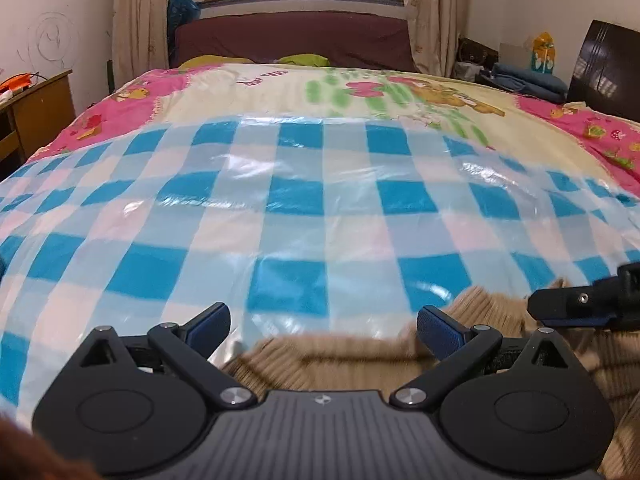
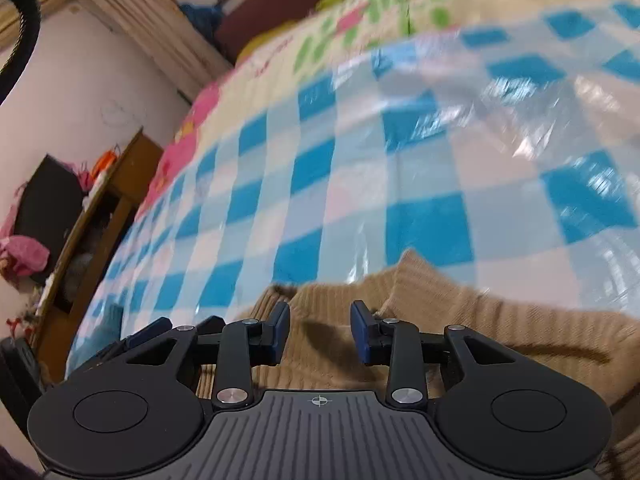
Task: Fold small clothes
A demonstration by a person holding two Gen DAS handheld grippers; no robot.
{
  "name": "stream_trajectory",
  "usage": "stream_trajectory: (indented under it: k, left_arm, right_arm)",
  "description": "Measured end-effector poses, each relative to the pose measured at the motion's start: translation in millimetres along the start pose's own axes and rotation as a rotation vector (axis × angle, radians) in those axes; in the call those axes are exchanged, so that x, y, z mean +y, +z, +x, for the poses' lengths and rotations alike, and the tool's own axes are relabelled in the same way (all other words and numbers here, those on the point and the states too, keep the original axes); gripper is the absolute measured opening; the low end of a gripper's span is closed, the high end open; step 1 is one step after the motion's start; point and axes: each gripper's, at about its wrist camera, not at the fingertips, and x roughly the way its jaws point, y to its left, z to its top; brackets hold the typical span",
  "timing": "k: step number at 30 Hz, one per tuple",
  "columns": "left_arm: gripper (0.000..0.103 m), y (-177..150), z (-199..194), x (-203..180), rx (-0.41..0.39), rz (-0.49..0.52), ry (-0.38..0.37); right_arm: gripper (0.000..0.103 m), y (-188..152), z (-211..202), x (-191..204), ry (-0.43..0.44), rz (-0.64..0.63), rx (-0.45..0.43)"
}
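Nearest the left wrist camera is the left gripper [image 1: 323, 330] itself, its black body filling the lower part of the view, jaws spread wide with nothing between the blue pads [image 1: 211, 325]. Just below and ahead of it lies a tan ribbed knit garment [image 1: 340, 356], spread on a shiny blue-and-white checked plastic sheet [image 1: 280, 200] that covers a bed with a pink and cream cartoon quilt [image 1: 260, 92]. The garment's near edge runs crosswise under this gripper's fingers and off to the gripper's right, so its long axis seems to lie side to side; the blur and the gripper body hide most of it, and which end is the neck cannot be told from here. The right-hand pad of the left gripper stands just over the knit; whether it touches is unclear. The right gripper [image 1: 568, 310] reaches in from the right edge, over the same cloth. In the right wrist view the right gripper [image 2: 320, 332] hangs above the garment [image 2: 460, 312], jaws parted narrowly, pads [image 2: 282, 330] clear of the fabric with only its shadow between them. A folded, pointed flap of knit rises just ahead and to the right of the fingers, its ribs running roughly away from the camera. A wooden desk [image 2: 108, 216] stands far to the left.
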Motion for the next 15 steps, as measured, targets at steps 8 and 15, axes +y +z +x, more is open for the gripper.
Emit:
stream_trajectory:
  k: [8,15]
  left_arm:
    - [0.103,-1.2,23.3,-31.2,0.037,0.125,0.005]
    - [0.103,-6.5,28.4,-35.8,-0.008,0.159,0.115]
  right_arm:
    - [0.025,-8.4,14.8,28.9,-0.279,-0.304,0.013]
    - [0.011,-17.7,14.0,24.5,-0.410,-0.341,-0.028]
